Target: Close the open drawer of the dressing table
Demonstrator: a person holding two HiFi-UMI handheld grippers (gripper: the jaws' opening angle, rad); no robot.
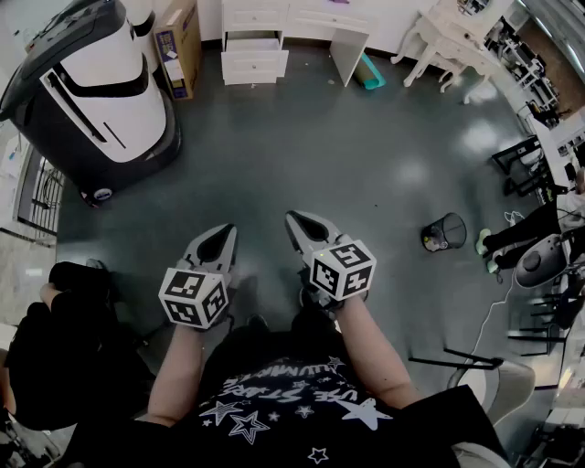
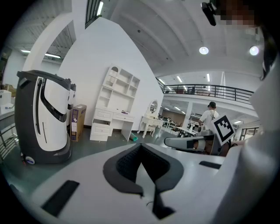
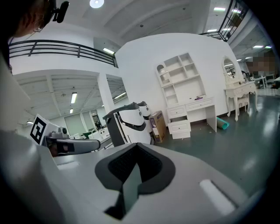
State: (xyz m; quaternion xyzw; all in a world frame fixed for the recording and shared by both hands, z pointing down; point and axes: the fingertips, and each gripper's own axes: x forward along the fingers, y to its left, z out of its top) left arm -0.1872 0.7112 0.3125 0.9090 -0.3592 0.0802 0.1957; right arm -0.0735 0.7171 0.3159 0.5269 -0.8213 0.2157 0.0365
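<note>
I'm only at the approach. The dressing table (image 1: 297, 20) stands at the far edge of the floor against the wall, its open drawer (image 1: 254, 66) jutting out, well apart from me. The left gripper (image 1: 222, 234) and right gripper (image 1: 296, 220) have their fingers clenched on nothing. Next, I reckon, I walk up and press the drawer front.

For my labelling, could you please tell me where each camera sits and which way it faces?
Head view: on the person's head, facing steeply down at grey floor; both forearms, left gripper, right gripper show.
Left gripper view: on that gripper, along its shut jaws toward the white dressing table.
Right gripper view: the same from its gripper.
Shared: all show that table and the white-and-black machine.
</note>
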